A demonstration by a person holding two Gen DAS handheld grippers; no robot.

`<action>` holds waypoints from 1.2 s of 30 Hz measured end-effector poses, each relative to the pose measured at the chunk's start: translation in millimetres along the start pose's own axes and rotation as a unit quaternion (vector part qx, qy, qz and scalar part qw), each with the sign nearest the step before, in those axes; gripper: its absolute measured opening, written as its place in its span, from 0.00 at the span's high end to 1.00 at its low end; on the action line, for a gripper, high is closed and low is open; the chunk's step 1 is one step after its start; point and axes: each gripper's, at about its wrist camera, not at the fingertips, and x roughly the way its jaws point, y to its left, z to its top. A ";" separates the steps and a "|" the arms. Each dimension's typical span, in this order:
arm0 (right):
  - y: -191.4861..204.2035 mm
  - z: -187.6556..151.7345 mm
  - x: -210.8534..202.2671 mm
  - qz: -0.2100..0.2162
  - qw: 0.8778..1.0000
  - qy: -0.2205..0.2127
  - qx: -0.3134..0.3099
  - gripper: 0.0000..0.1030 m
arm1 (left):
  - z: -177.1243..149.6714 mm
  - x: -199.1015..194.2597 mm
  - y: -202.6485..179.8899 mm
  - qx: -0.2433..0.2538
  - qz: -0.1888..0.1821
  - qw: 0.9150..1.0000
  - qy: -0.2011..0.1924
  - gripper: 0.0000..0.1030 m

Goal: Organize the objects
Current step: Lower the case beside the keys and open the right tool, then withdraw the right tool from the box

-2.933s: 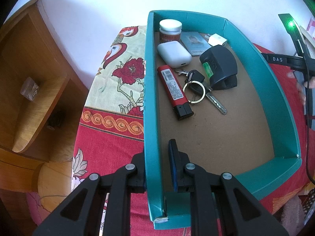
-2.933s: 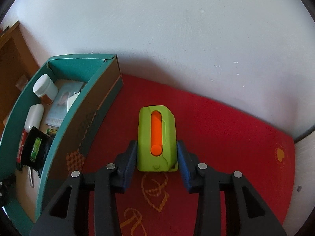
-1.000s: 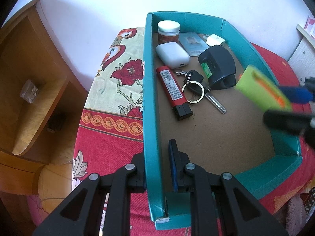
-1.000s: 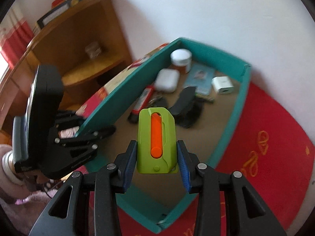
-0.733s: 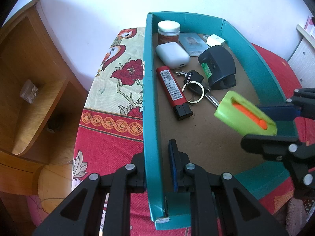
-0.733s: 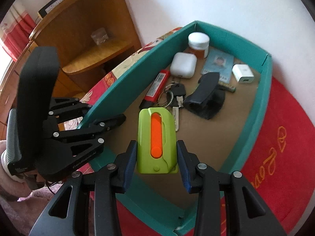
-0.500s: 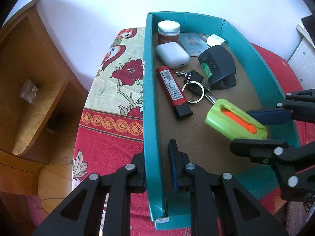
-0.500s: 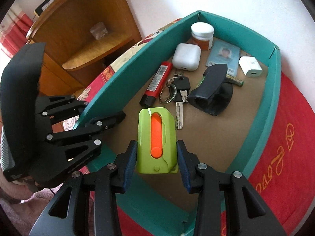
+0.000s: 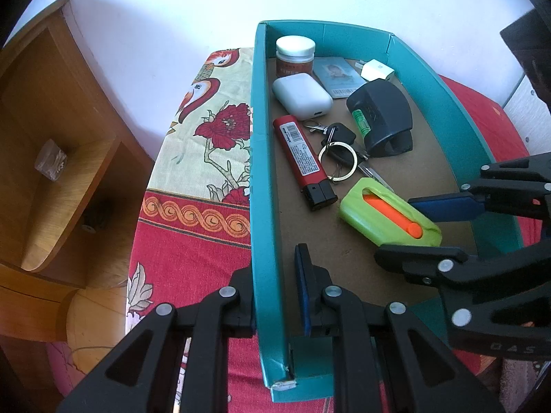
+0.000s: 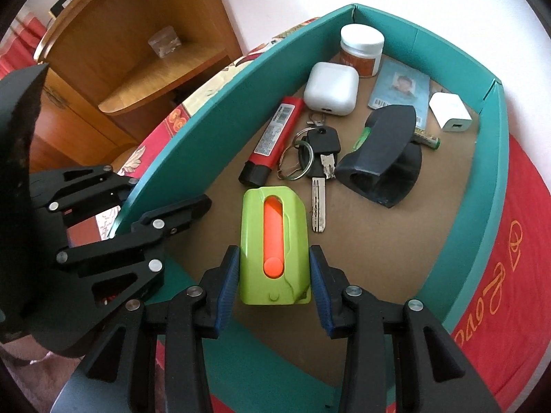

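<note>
Pinching the teal cardboard box (image 9: 263,179) by its left wall, the left gripper (image 9: 275,296) holds narrow; the right gripper (image 10: 274,275) clamps a smooth lime-green plastic cutter (image 10: 273,244) low inside it, near a red lighter (image 10: 273,139), keys (image 10: 318,158) and earbud case (image 10: 331,88). Only the left view shows the floral cloth (image 9: 206,158).

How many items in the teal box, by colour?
White: 3, jar lid, earbud case, charger
Black: 2, holder, key
Red: 1, lighter
Green: 2, cutter, battery
Blue: 1, ID card
Total: 9
</note>
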 end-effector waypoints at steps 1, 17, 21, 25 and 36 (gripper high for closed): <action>0.0 0.9 0.8 0.001 1.000 0.001 0.002 0.61 | -0.6 -0.1 0.0 0.000 0.000 1.000 0.000 0.86; 2.9 -1.7 -19.7 0.031 0.999 -0.004 -0.012 0.60 | -1.0 -0.2 0.1 -0.001 0.000 1.000 0.000 0.86; -0.2 -10.4 -28.2 0.025 0.999 -0.002 -0.033 0.60 | -1.1 -0.2 0.1 -0.001 0.000 1.000 -0.001 0.86; -2.4 -15.2 -27.4 0.017 0.999 0.009 -0.038 0.60 | -1.1 -0.2 0.3 -0.001 0.000 1.000 -0.001 0.86; 8.3 -11.2 -15.5 0.036 0.999 0.002 -0.041 0.69 | -1.3 1.4 -2.9 -0.001 0.001 1.000 0.000 0.86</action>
